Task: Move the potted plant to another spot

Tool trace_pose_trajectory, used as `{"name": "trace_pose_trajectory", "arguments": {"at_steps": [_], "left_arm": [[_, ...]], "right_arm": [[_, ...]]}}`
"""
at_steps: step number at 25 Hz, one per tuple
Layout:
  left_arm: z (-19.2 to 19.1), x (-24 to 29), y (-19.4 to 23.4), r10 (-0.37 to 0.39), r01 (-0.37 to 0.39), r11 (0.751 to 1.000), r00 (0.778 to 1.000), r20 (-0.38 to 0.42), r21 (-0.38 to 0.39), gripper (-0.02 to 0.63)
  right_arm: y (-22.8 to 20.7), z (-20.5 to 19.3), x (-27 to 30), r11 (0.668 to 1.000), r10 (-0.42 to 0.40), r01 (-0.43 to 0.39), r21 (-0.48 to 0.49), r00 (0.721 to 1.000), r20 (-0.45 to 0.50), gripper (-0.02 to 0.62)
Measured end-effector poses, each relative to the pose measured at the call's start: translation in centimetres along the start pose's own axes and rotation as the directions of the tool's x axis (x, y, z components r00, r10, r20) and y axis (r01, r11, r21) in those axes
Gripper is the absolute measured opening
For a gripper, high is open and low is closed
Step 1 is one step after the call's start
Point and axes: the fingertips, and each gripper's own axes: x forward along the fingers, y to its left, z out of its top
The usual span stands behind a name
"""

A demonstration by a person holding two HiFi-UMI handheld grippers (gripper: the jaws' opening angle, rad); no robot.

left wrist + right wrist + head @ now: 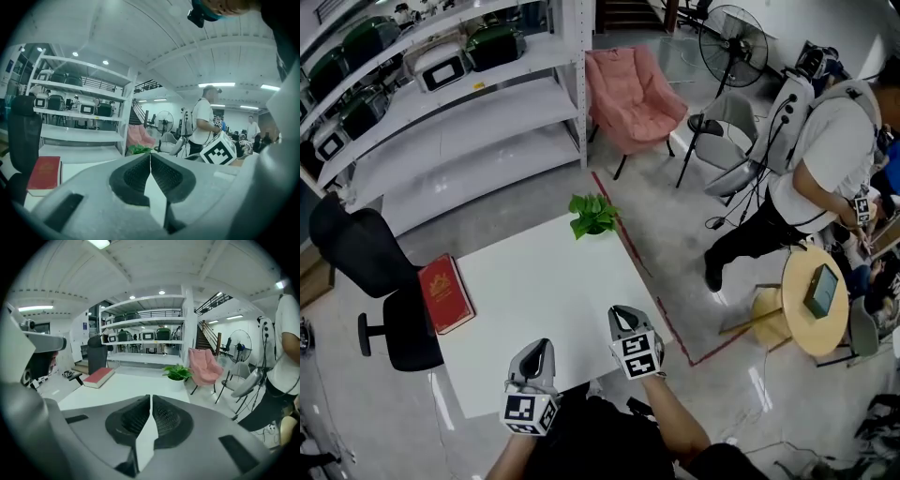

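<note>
A small potted plant (592, 216) with green leaves in a white pot stands at the far right corner of the white table (544, 291). In the right gripper view the potted plant (177, 374) is ahead and slightly right; in the left gripper view the potted plant (139, 149) shows as green leaves just past the jaws. My left gripper (541, 349) hovers over the table's near edge, jaws shut and empty. My right gripper (622, 314) is beside it to the right, also shut and empty. Both are far from the plant.
A red book (444, 292) lies at the table's left edge beside a black office chair (375, 281). White shelving (441, 103) stands behind. A pink chair (633, 94), a fan (733, 42) and a person (806, 178) by a round wooden table (816, 300) are to the right.
</note>
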Motion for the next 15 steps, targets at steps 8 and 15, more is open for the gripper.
{"name": "trace_pose_trajectory", "arguments": {"at_steps": [8, 15], "left_arm": [[0.4, -1.1, -1.3, -0.042, 0.042, 0.998, 0.999, -0.006, 0.036, 0.019], [1.2, -1.8, -0.8, -0.098, 0.098, 0.994, 0.995, -0.003, 0.049, 0.018]], "right_arm": [[2.3, 0.8, -5.6, 0.993, -0.021, 0.006, 0.118, 0.992, 0.126, 0.021], [4.5, 2.7, -9.4, 0.98, -0.069, 0.029, 0.198, 0.977, 0.201, 0.021]]}}
